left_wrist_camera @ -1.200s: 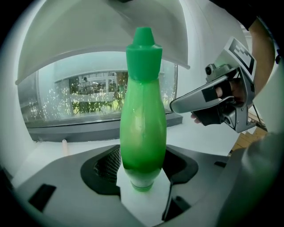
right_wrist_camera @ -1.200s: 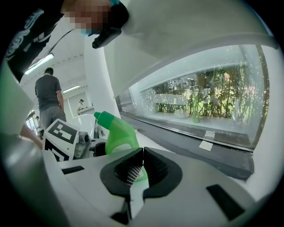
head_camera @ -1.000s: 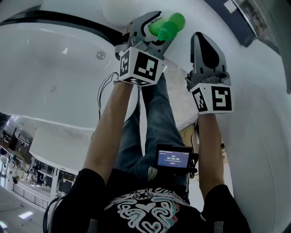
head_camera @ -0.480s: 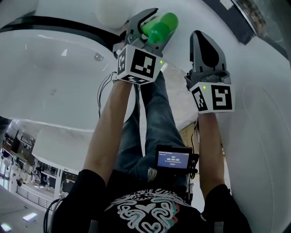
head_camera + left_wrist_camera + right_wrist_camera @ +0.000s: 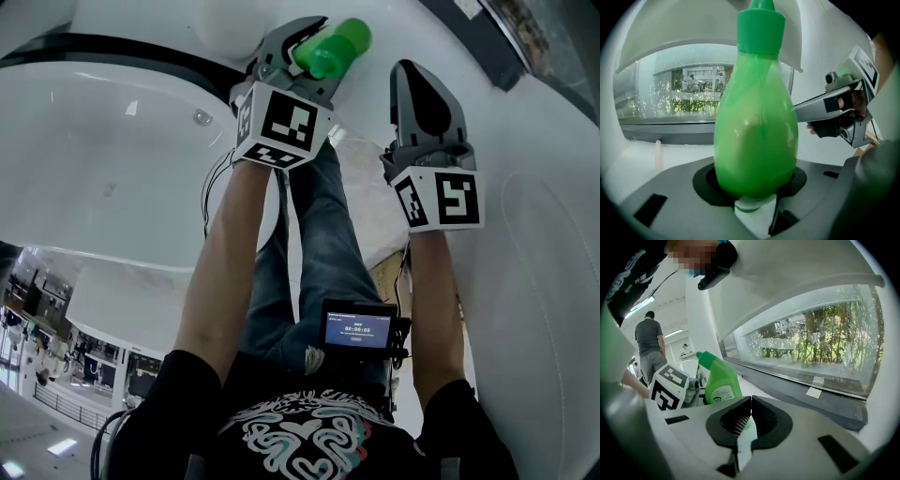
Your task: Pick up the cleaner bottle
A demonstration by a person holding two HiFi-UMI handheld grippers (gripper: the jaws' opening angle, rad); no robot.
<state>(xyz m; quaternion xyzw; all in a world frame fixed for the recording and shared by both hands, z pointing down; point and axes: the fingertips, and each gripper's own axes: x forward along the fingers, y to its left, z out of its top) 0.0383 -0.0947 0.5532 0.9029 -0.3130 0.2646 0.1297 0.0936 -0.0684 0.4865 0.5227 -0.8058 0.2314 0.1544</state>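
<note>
A green cleaner bottle (image 5: 335,44) with a green cap stands upright on the white ledge by the window. It fills the left gripper view (image 5: 754,117) and shows at the left in the right gripper view (image 5: 718,380). My left gripper (image 5: 305,42) has the bottle's body between its jaws, which are closing; the black pads touch it on both sides. My right gripper (image 5: 419,80) hangs just right of the bottle, shut, with nothing in it (image 5: 751,401). It also shows at the right edge of the left gripper view (image 5: 825,105).
A white bathtub (image 5: 112,159) curves below and left of the ledge. A long window (image 5: 811,338) with greenery behind it runs along the ledge. A person in a grey shirt (image 5: 649,345) stands far off. A small screen (image 5: 356,325) hangs at my waist.
The left gripper's jaws have drawn in round the green bottle, and the gripper has rolled slightly. The right gripper has kept still.
</note>
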